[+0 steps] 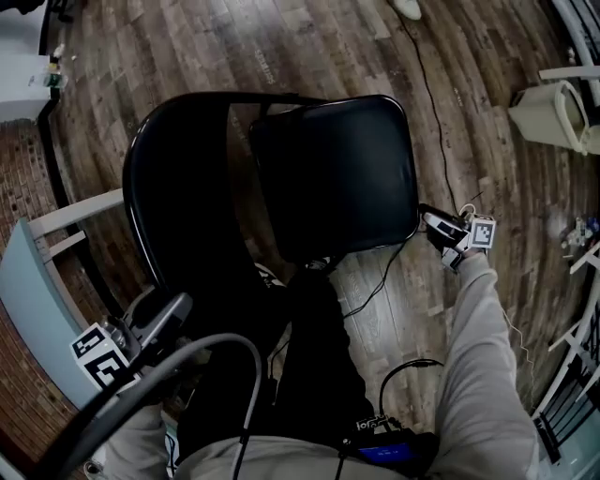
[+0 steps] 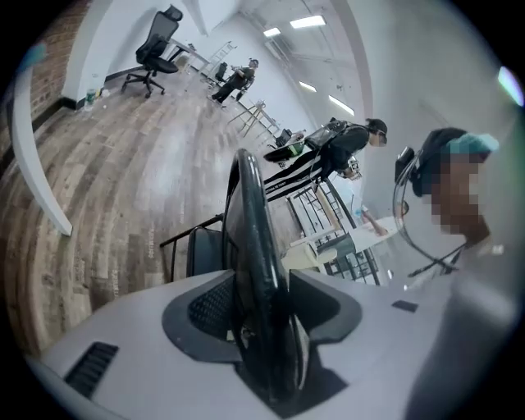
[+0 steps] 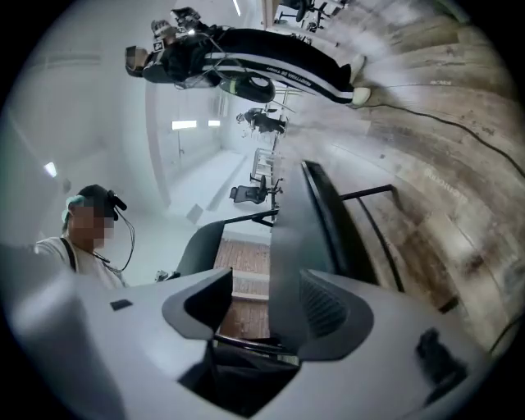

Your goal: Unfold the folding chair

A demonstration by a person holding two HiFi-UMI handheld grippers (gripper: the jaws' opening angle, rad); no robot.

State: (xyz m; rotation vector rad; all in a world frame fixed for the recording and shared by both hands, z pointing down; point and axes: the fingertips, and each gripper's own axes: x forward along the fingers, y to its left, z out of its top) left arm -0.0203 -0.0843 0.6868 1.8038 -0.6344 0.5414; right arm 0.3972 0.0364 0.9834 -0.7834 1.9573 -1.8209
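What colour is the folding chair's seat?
Black; the seat shows best in the head view.

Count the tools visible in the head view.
2. The left tool is at lower left, at the folding chair's back frame; the right tool is beside the seat's right edge. None seems hidden.

Open-plan office: swivel office chair (image 2: pixel 156 49) on wood-plank floor (image 2: pixel 98 180); brick wall (image 2: pixel 47 78) left of it, desks (image 2: pixel 195 56) right, ceiling light panels (image 2: pixel 308 22) above.

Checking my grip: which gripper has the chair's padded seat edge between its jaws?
The right gripper, at a corner of the seat, jaws open; the left gripper straddles the backrest frame instead.
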